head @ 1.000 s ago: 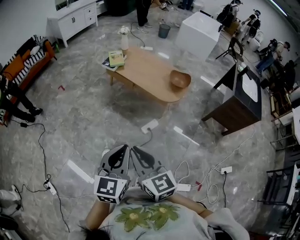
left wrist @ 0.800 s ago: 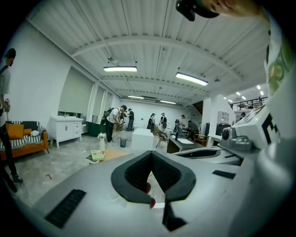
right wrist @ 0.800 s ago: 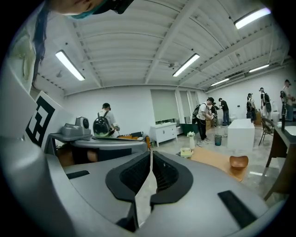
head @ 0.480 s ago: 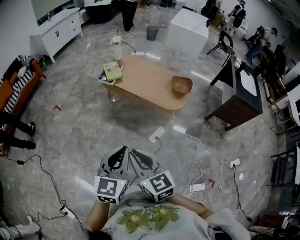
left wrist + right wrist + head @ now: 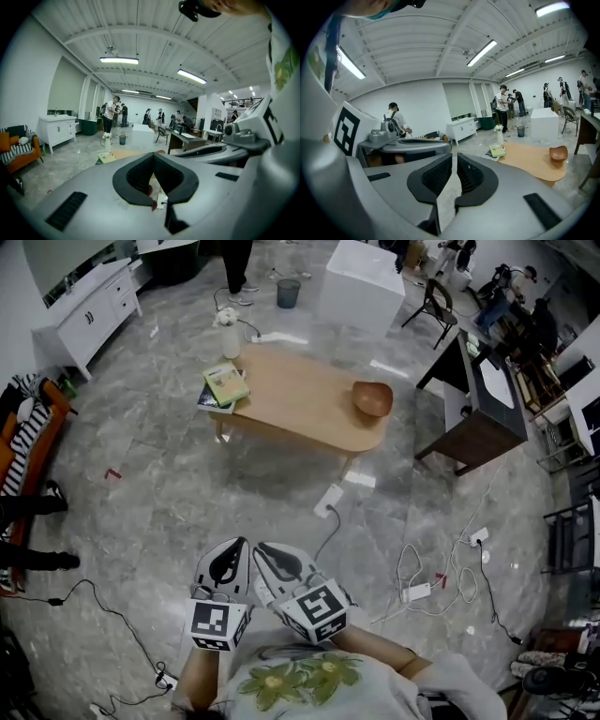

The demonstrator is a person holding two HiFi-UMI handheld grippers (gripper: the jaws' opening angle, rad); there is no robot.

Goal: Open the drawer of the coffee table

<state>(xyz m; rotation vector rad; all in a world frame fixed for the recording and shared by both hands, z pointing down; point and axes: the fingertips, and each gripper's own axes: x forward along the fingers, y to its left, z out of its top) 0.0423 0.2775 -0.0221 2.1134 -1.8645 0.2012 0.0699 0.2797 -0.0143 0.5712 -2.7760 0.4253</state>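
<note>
Wooden bench [image 5: 300, 407] on a grey floor [image 5: 169, 484], with books [image 5: 225, 385] and a white vase [image 5: 231, 339] at one end, a brown bowl [image 5: 372, 397] at the other.

Wooden bowl [image 5: 372, 397], stack of books [image 5: 225, 386], white vase [image 5: 231, 337] of flowers. White power strip [image 5: 328, 500] and loose cables [image 5: 450, 577] on grey marble floor [image 5: 169, 484]. Dark desk [image 5: 478, 418] at right.

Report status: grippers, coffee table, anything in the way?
Shut and empty: left gripper, right gripper. Not yet at the coffee table; drawer not visible. In between: power strip, cable.
</note>
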